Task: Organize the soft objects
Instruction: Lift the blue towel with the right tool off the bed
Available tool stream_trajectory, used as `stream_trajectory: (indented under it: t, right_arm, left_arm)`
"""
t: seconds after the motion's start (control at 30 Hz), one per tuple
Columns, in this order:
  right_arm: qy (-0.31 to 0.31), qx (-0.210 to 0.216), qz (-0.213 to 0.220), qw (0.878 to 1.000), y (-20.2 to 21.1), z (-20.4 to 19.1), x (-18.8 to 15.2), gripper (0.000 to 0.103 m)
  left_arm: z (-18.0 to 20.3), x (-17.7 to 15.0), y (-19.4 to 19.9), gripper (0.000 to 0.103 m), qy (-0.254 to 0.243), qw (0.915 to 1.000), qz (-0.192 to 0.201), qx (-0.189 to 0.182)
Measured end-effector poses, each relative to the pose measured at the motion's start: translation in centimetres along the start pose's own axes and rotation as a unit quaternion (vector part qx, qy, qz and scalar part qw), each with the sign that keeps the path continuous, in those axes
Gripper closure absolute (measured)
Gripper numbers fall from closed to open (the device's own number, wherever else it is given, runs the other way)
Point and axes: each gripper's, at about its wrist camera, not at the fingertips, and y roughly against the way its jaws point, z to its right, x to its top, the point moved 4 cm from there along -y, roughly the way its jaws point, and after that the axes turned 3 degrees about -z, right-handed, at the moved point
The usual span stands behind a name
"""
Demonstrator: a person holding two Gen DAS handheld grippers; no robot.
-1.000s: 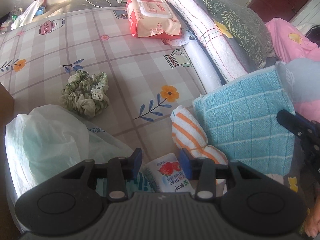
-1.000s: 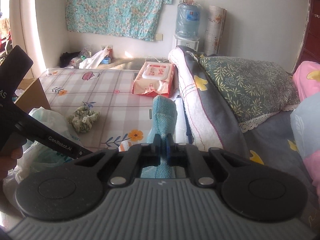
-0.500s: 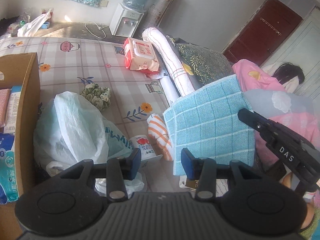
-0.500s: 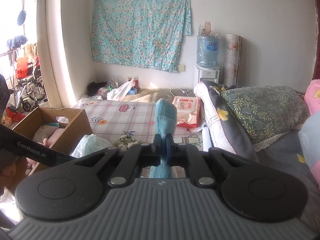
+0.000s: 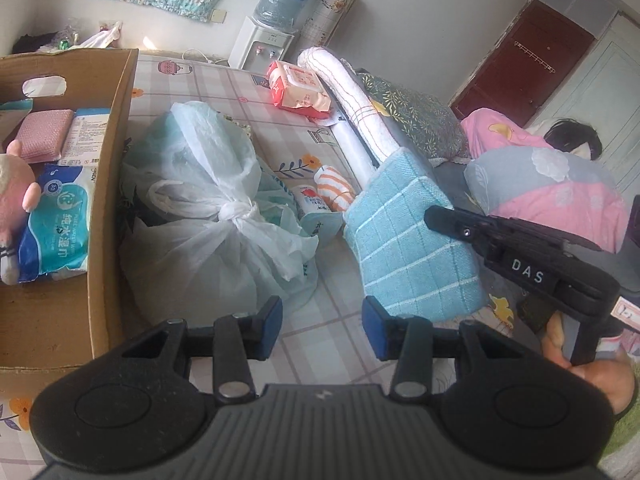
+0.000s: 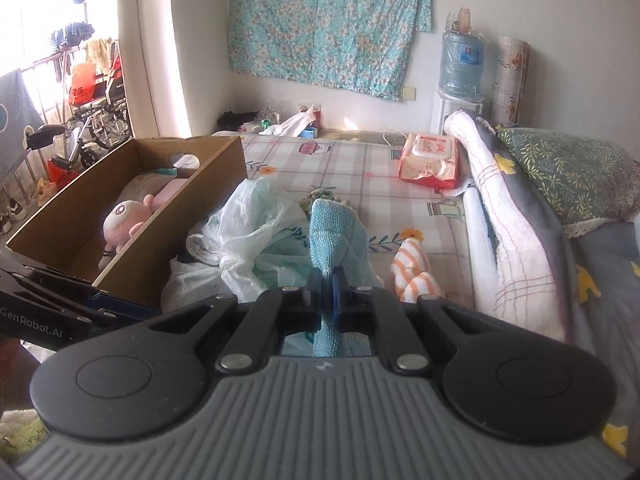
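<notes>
Two tongs sit nearest the cameras: the right tongs (image 6: 325, 286) are clenched on a blue checked towel (image 5: 408, 240), which hangs above the bed (image 6: 352, 168), while the left tongs (image 5: 322, 326) are released, nothing between their blue pads. Just beyond lies a knotted white plastic bag (image 5: 208, 200), with an orange-striped cloth (image 6: 414, 272) beside it. Left of the bag stands a cardboard box (image 6: 168, 216) holding a pink plush toy (image 6: 124, 224). Farther back rests a red wet-wipes pack (image 6: 430, 156).
</notes>
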Motion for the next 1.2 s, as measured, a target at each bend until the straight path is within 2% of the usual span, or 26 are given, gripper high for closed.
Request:
stream_trajectory:
  t: [0.13,0.2,0.37,0.53,0.67,0.83,0.9,1.03,1.2]
  right_arm:
    - [-0.059,0.069,-0.055,0.994,-4.1,-2.2,-4.8,0.1]
    - [-0.093,0.089,-0.064,0.99,-5.1,-2.1,-5.9,0.1]
    - [-0.181,0.095,-0.055,0.977,-5.5,1.8,-6.5,0.1]
    - [-0.256,0.072,-0.085,0.96,-7.6,6.5,-9.0,0.099]
    - [-0.265,0.048,-0.098,0.958,-8.5,7.8,-10.9,0.098]
    - [-0.252,0.032,-0.099,0.962,-8.9,8.2,-11.1,0.097]
    - [-0.238,0.027,-0.102,0.965,-9.0,8.1,-10.7,0.093]
    - [-0.226,0.029,-0.114,0.967,-9.2,8.0,-10.4,0.091]
    - [-0.244,0.054,-0.13,0.96,-9.5,8.6,-10.2,0.082]
  left_arm:
    - [-1.5,-2.3,-0.4,0.059,0.004,0.9998,-0.018,0.004]
    - [-1.8,-2.9,-0.8,0.059,0.002,0.9997,-0.025,0.006]
    - [-1.2,-3.3,-2.7,0.059,-0.008,0.9992,-0.038,-0.005]
    - [0.2,-3.2,-5.6,0.055,-0.021,0.9979,-0.059,-0.015]
    - [1.3,-2.9,-8.1,0.047,-0.035,0.9965,-0.074,-0.017]
    - [2.1,-2.7,-11.7,0.047,-0.037,0.9942,-0.099,-0.017]
    - [2.3,-2.6,-12.9,0.047,-0.039,0.9934,-0.107,-0.017]
    - [2.7,-2.5,-14.8,0.048,-0.042,0.9922,-0.117,-0.013]
    - [3.3,-2.0,-15.4,0.049,-0.064,0.9922,-0.106,-0.013]
